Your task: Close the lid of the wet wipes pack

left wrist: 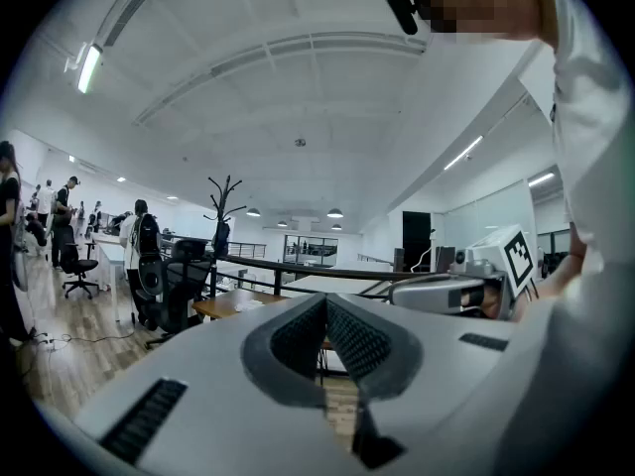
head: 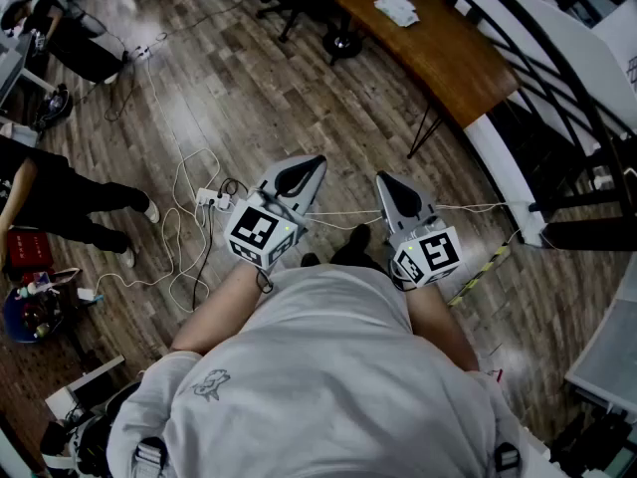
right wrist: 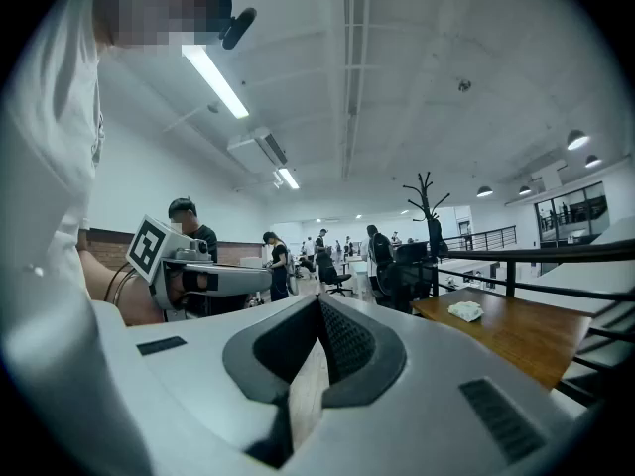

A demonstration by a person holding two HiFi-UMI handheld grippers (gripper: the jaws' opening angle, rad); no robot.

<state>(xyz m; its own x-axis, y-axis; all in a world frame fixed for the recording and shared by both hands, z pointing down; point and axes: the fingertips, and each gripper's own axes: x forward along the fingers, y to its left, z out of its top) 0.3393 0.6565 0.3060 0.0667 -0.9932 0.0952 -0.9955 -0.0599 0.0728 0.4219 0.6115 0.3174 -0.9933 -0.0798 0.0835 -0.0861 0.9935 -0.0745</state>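
Observation:
A small white object (head: 397,10), perhaps the wipes pack, lies on a brown wooden table (head: 448,58) at the far right, well ahead of both grippers. It shows again as a white object (right wrist: 464,311) in the right gripper view, too small to tell a lid. My left gripper (head: 315,163) and right gripper (head: 382,180) are held level side by side in front of the person's belly, above the floor. The left gripper's (left wrist: 324,301) jaws meet at the tips with nothing between them. The right gripper (right wrist: 318,303) is likewise shut and empty.
A black railing (head: 557,88) runs behind the table. White cables and a power strip (head: 209,199) lie on the wood floor ahead at the left. A person's legs (head: 90,212) stand at the left edge. Office chairs (left wrist: 179,281) and a coat rack (left wrist: 224,216) stand further off.

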